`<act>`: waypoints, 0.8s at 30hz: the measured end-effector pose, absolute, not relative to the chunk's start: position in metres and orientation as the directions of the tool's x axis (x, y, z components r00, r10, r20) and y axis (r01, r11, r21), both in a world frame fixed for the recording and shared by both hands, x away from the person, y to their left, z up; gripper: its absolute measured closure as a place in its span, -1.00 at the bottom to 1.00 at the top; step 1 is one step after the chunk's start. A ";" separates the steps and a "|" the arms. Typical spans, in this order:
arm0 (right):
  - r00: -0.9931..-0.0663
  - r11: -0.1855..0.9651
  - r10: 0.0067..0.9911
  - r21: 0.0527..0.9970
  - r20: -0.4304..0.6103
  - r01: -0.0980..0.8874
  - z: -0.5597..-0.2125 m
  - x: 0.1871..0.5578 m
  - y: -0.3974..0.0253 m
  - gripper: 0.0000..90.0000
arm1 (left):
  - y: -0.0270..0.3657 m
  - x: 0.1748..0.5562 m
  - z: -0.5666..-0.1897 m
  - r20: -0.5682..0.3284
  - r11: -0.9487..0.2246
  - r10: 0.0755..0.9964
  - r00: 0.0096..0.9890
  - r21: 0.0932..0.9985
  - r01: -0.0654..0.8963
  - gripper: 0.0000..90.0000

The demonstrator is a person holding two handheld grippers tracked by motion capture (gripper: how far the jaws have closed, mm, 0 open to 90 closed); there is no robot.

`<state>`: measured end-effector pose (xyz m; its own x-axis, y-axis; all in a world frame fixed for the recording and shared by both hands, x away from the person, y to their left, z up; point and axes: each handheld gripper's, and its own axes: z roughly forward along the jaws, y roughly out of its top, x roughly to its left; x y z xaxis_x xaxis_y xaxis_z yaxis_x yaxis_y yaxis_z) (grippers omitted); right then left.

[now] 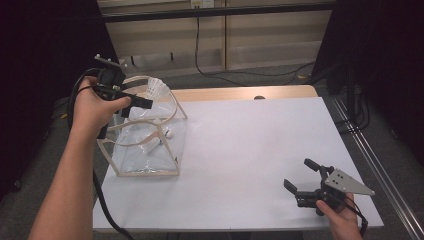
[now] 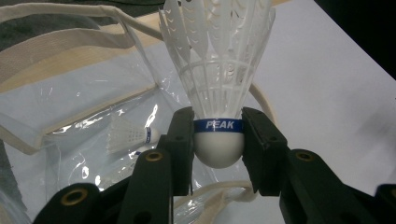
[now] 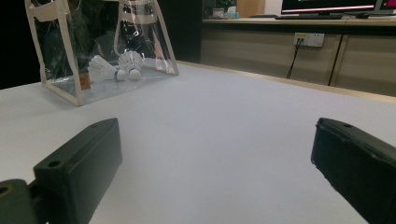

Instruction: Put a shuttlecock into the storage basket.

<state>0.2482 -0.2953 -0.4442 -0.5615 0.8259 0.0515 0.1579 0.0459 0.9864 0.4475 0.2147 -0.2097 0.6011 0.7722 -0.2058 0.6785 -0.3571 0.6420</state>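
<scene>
My left gripper (image 2: 217, 140) is shut on a white feather shuttlecock (image 2: 215, 70), its jaws clamping the cork base at the blue band. In the high view that gripper (image 1: 145, 102) hovers over the open top of a clear plastic tote bag (image 1: 150, 150) with cream trim and handles, the shuttlecock (image 1: 159, 91) pointing right. Two more shuttlecocks (image 3: 116, 65) lie inside the bag on its bottom; one (image 2: 128, 135) shows through the plastic. My right gripper (image 1: 301, 176) rests near the table's front right corner, open and empty, the same gripper (image 3: 215, 158) facing the bag (image 3: 100, 42).
The white table top (image 1: 250, 140) stretches between bag and right gripper. A wooden strip (image 1: 240, 93) runs along the far edge. Black cables trail from both grippers; a metal rail (image 1: 380, 175) runs beside the table at right. Cabinets and wall sockets stand behind.
</scene>
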 end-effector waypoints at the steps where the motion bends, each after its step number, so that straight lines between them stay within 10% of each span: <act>1: -0.562 0.046 0.826 0.986 0.051 0.158 -0.444 0.248 -0.295 -0.97 | 0.215 0.448 -0.210 -0.200 -0.361 0.773 0.602 0.642 0.677 0.46; 24: -0.562 0.047 0.825 0.986 0.052 0.159 -0.444 0.248 -0.295 -0.97 | 0.219 0.453 -0.221 -0.177 -0.370 0.782 0.597 0.639 0.674 0.46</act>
